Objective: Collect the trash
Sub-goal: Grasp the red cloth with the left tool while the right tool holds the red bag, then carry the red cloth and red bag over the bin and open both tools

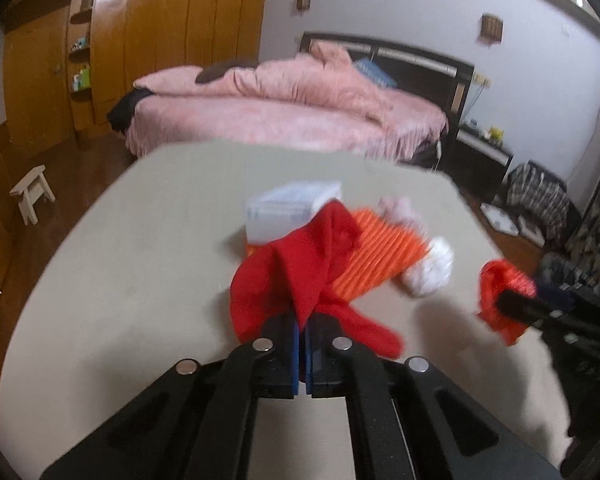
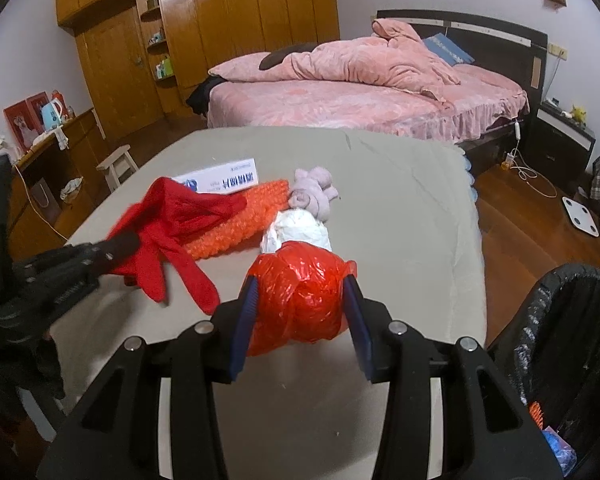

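Trash lies in a loose cluster on the grey-covered worktop (image 2: 400,216), with a pink bed (image 2: 360,96) beyond its far edge and wooden wardrobes (image 2: 228,28) against the far wall. Left tool (image 1: 302,322) is pinched fully closed, its blue pads meeting on a fold of the red glove (image 1: 300,272); the glove's fingers trail toward the near right, and the right wrist view shows the same glove (image 2: 172,232) clamped at its left side by the black jaws. Right tool (image 2: 300,300) stands partly open with a crumpled red plastic bag (image 2: 300,296) between its blue pads, both pads touching the sides of the bag; the left wrist view shows the bag (image 1: 500,284) held at the right side of the worktop. Just beyond the glove lies an orange ridged roll (image 2: 236,220), touching the glove and partly under it. A white box with blue print (image 2: 224,178) sits at the far side of the roll, just beside it. A pale pink bundle of cloth (image 2: 314,192) rests at the roll's right end, and a white crumpled wad (image 2: 296,232) lies just near of it, directly beyond the red bag. A bin lined with black plastic (image 2: 564,344) stands off the worktop at the near right, with orange and blue scraps visible low inside. A small white stool (image 2: 118,166) stands on the wood floor to the left.
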The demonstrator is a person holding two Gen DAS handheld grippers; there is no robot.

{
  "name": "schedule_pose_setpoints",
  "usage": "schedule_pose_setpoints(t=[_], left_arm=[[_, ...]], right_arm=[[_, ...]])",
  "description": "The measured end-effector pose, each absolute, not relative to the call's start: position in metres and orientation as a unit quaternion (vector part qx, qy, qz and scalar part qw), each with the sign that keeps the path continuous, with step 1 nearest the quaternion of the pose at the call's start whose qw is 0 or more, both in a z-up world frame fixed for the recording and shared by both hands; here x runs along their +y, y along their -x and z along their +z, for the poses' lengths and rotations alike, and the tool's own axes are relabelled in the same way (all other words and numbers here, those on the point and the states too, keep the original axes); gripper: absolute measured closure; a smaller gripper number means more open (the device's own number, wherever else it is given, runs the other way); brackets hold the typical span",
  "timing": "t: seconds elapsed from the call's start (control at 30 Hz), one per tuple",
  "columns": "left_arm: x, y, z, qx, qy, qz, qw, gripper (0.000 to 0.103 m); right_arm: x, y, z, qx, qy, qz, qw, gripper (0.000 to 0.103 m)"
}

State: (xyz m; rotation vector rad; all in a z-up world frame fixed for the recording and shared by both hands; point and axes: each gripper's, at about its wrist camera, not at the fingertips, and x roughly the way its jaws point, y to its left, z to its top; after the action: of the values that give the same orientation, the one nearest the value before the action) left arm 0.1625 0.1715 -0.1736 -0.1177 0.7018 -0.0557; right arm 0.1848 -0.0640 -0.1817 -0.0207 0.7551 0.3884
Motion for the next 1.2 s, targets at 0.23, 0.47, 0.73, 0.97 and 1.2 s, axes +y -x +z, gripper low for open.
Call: schedule_pose_setpoints(t=[0.23,0.47,0.73,0.97,1.2], left_arm=[[0.152,-0.143,-0.127,0.299,0.052,-0.053,0.952,0.101],[0.127,-0.129,-0.101,0.277,0.054,-0.082,0.956,0.101],[0.096,-0.121,-0.082,0.261,0.051,-0.112,0.957,0.101],[0.064,-0.120,-0.076,0.256,0.042,-0.137,0.956,0.101],[0.034,-0.122,-0.075,0.256,0.035,-0.160,0.953,0.101]], right_arm=[[-0.073,-0.176,-0.152,0.337,0.001,0.193,0.921,0.061],[-0.092,-0.165,-0.126,0.317,-0.007,0.190,0.929,0.061],[-0.120,-0.151,-0.106,0.306,-0.013,0.175,0.936,0.061],[-0.149,-0.136,-0.092,0.294,-0.016,0.149,0.944,0.061],[-0.181,-0.122,-0.085,0.287,-0.021,0.116,0.951,0.061]])
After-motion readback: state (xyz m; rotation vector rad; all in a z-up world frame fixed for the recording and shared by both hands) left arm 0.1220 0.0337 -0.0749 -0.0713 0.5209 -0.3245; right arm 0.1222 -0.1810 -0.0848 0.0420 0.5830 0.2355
